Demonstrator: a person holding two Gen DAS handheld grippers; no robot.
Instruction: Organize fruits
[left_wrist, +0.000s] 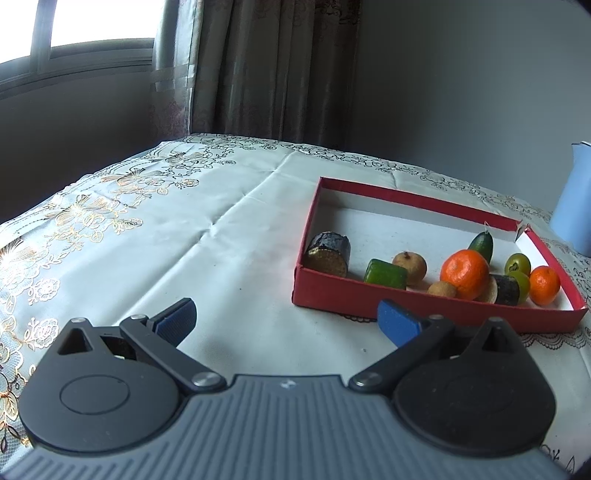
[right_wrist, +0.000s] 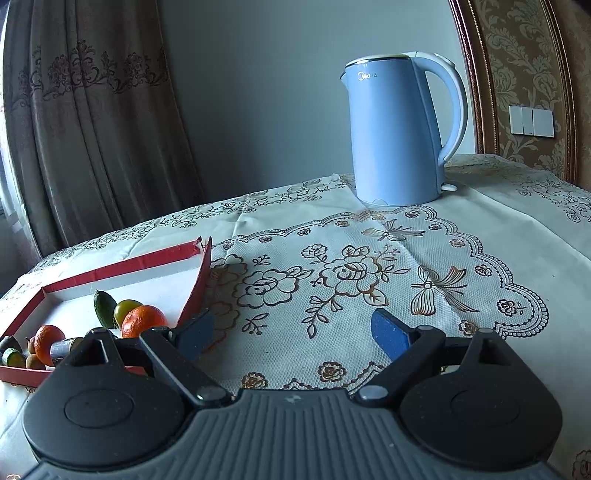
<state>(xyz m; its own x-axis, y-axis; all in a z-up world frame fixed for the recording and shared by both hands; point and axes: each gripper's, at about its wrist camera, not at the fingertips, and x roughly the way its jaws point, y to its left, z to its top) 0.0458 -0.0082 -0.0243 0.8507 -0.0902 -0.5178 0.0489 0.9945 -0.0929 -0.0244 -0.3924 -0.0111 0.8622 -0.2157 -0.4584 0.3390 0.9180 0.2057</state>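
A shallow red box (left_wrist: 417, 306) with a white floor sits on the table and holds several fruits: a large mandarin (left_wrist: 464, 274), a small mandarin (left_wrist: 544, 285), a green cucumber piece (left_wrist: 385, 274), a dark cut cylinder (left_wrist: 328, 254), a small avocado (left_wrist: 481, 244) and brown round fruits (left_wrist: 409, 263). My left gripper (left_wrist: 287, 322) is open and empty, low over the cloth just left of the box. My right gripper (right_wrist: 293, 335) is open and empty, right of the box (right_wrist: 199, 280), over the lace mat. The mandarin (right_wrist: 143, 320) shows beside its left finger.
A light blue electric kettle (right_wrist: 395, 129) stands at the back of the table, right of the box; it also shows at the left wrist view's edge (left_wrist: 574, 206). A floral tablecloth (left_wrist: 166, 240) covers the table. Curtains (left_wrist: 266, 66) and a wall lie behind.
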